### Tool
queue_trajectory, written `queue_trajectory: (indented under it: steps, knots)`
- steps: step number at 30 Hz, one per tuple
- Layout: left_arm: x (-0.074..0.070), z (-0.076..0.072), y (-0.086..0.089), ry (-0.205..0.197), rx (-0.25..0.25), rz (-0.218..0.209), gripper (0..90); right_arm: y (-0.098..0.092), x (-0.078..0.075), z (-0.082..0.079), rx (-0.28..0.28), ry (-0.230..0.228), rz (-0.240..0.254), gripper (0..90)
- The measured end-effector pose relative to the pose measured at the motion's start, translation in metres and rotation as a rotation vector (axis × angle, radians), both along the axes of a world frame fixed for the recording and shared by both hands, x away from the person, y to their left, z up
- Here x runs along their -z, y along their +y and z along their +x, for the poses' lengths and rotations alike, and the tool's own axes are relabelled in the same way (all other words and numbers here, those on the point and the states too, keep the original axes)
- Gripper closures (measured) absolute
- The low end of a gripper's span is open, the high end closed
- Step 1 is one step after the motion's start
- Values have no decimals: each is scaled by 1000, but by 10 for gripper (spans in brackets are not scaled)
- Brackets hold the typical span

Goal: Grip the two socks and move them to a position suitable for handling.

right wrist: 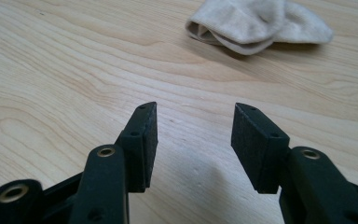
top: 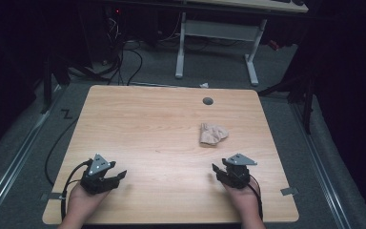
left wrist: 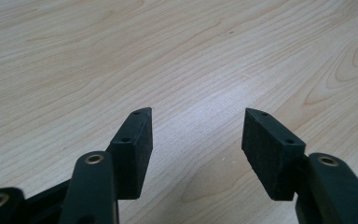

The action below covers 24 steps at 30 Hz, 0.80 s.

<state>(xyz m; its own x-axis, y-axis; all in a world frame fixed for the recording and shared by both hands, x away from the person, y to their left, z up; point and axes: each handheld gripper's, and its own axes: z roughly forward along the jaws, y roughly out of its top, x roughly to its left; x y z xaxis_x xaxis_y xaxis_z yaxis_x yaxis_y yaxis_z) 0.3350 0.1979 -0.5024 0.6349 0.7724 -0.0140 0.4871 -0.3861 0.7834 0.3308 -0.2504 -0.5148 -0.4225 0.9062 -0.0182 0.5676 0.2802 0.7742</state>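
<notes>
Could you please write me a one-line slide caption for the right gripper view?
Open right gripper poised above the wooden table, facing a crumpled beige sock.

Crumpled beige sock (top: 213,134) on table (top: 147,124), right half; both claws near front edge, apart.

A light wooden table (top: 138,129) with rounded corners and a pale grain carries the scene. On it lies a crumpled beige fabric sock (top: 212,134), right of the middle and somewhat nearer the far edge than the near one. A small round grey cap (top: 208,100) sits flush in the tabletop near the far edge, just beyond the sock.
</notes>
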Motion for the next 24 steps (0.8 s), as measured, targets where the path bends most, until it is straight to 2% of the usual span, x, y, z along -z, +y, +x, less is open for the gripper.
queue_trajectory:
  steps: [2,11,24]
  knots:
    - [0,2,0,4,-2,-11,436,0,1,-1,-5,2,-2,512]
    - [-1,3,-8,0,19,-5,431,-7,3,-5,2,18,21,512]
    - [3,5,-1,22,16,-21,425,-4,3,-1,16,9,31,528]
